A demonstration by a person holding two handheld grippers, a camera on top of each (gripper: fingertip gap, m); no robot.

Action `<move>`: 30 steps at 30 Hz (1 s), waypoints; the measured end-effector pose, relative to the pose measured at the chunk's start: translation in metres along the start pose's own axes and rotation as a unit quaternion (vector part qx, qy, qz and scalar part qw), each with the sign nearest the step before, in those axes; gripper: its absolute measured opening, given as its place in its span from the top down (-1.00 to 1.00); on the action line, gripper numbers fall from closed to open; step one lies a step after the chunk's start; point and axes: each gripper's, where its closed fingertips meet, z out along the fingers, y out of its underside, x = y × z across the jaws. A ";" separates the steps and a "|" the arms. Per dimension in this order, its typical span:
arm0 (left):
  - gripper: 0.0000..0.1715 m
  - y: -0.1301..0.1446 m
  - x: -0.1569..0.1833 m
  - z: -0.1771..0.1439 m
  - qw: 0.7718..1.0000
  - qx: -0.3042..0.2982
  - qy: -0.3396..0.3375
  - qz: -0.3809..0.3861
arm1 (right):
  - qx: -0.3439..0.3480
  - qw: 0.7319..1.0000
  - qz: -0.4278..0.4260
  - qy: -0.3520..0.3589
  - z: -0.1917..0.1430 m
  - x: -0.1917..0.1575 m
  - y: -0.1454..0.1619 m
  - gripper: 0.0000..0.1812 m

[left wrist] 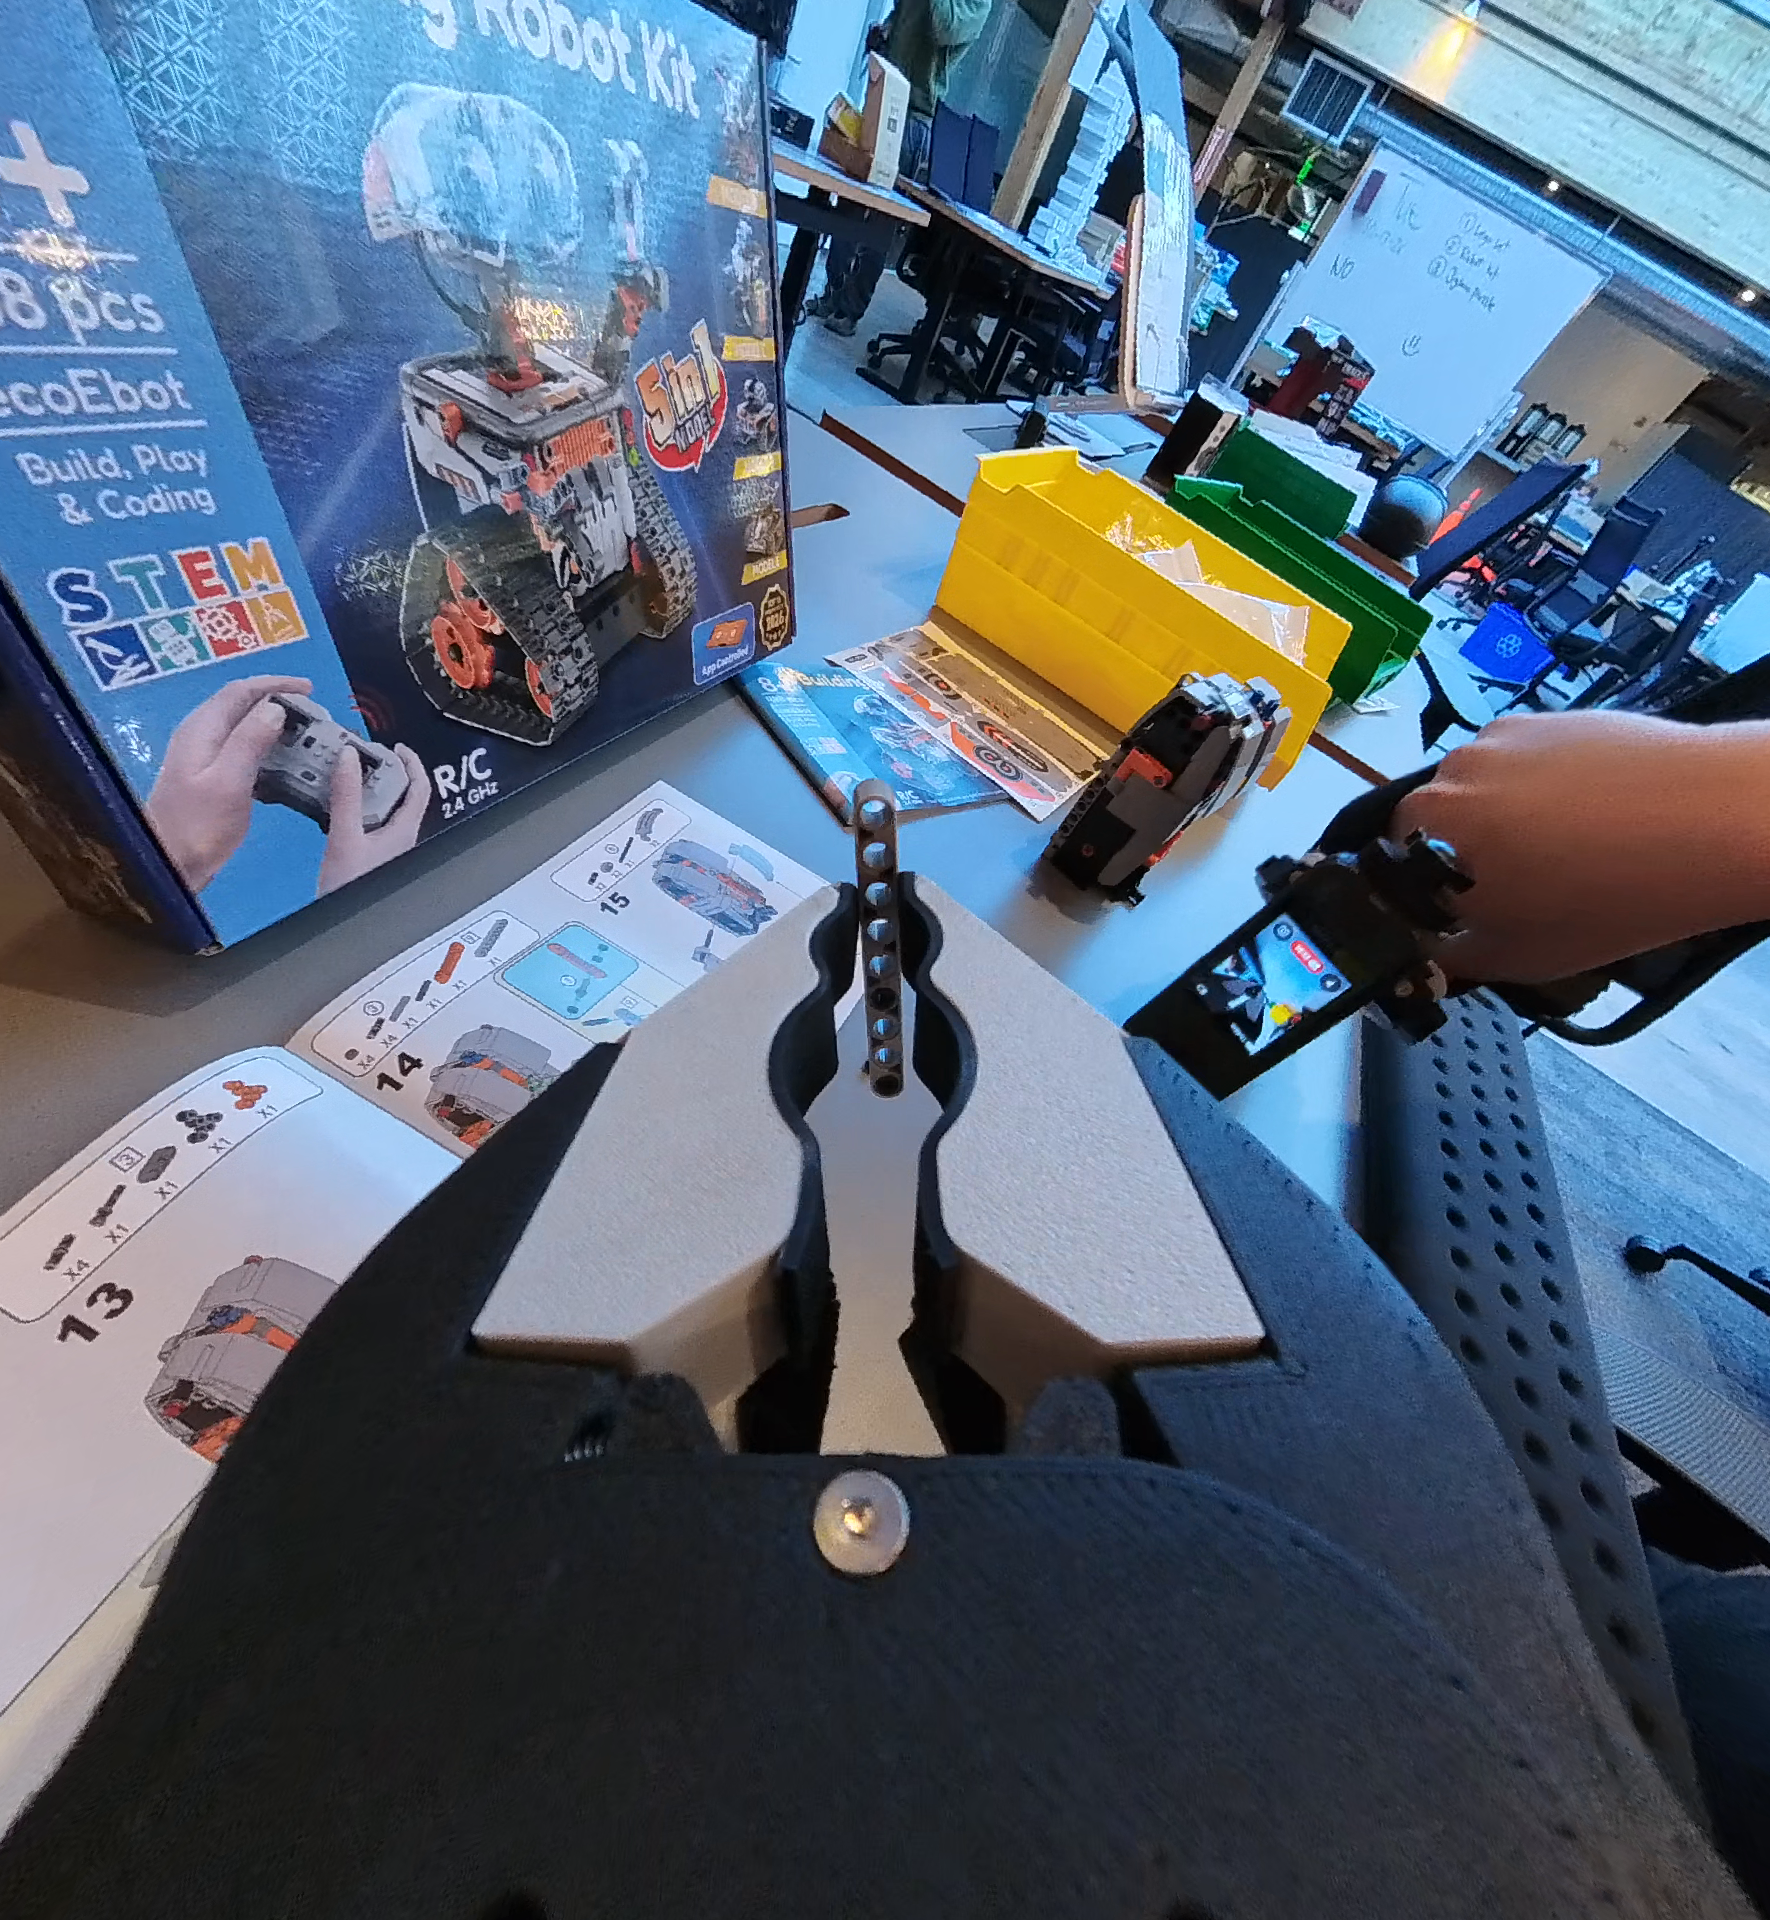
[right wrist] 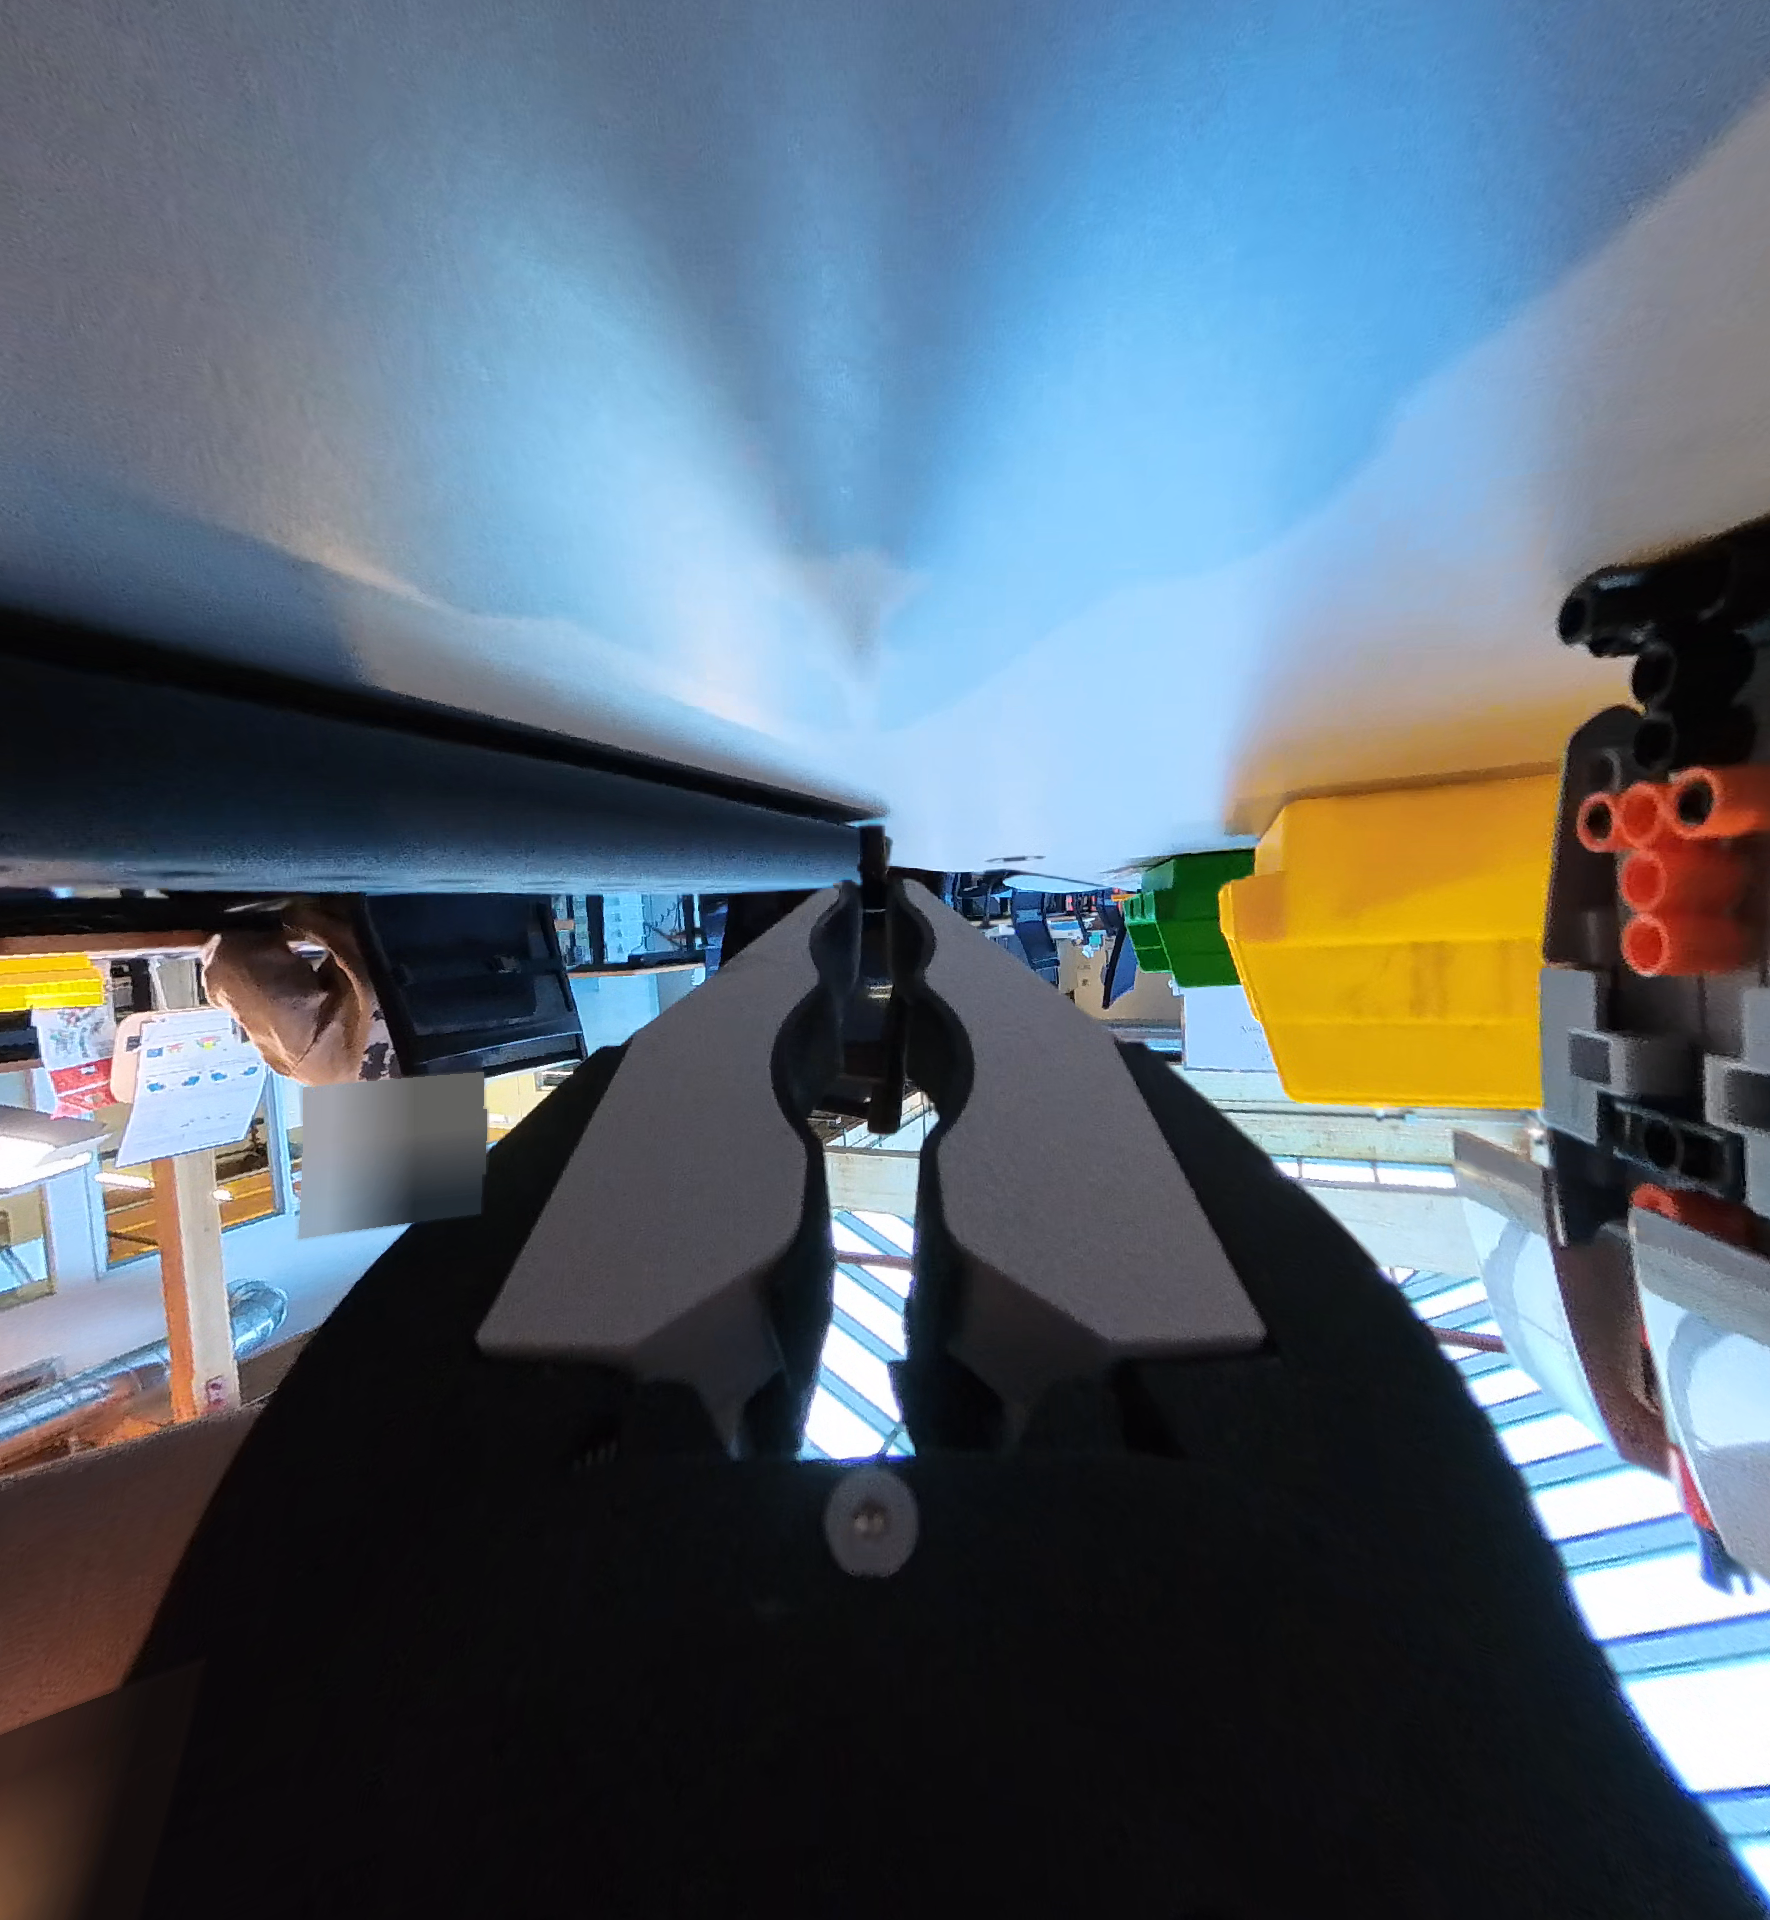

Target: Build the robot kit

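Note:
My left gripper (left wrist: 879,914) is shut on a long grey beam with a row of holes (left wrist: 877,935) and holds it upright above the open instruction booklet (left wrist: 237,1174). A partly built grey, black and orange brick model (left wrist: 1167,784) lies on the grey table (left wrist: 943,862) to the right. The other gripper, held by a person's hand (left wrist: 1608,842), shows at the right edge. The right wrist view is turned upside down. My right gripper (right wrist: 876,894) is shut on a small black part (right wrist: 876,997) close to the table surface (right wrist: 652,364). The model (right wrist: 1681,935) is at its right.
A large blue kit box (left wrist: 341,416) stands at the left. A yellow bin (left wrist: 1130,592) (right wrist: 1400,935) with clear bags and a green bin (left wrist: 1296,540) (right wrist: 1182,920) stand behind the model. A sticker sheet and leaflet (left wrist: 922,717) lie by the yellow bin. A black chair (left wrist: 1483,1247) is at right. There is about 35 centimeters between the tips of the two grippers.

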 end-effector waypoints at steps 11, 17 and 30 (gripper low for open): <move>0.96 0.001 -0.001 0.001 1.000 -0.003 0.004 -0.008 | 0.003 1.000 0.006 0.004 0.004 0.001 -0.012 0.98; 0.96 0.002 -0.002 0.001 1.000 -0.003 0.006 -0.012 | 0.013 1.000 0.008 0.000 0.004 0.001 -0.018 0.98; 0.96 0.003 -0.002 0.001 1.000 -0.004 0.009 -0.017 | 0.019 1.000 0.006 0.003 0.002 0.002 -0.023 0.94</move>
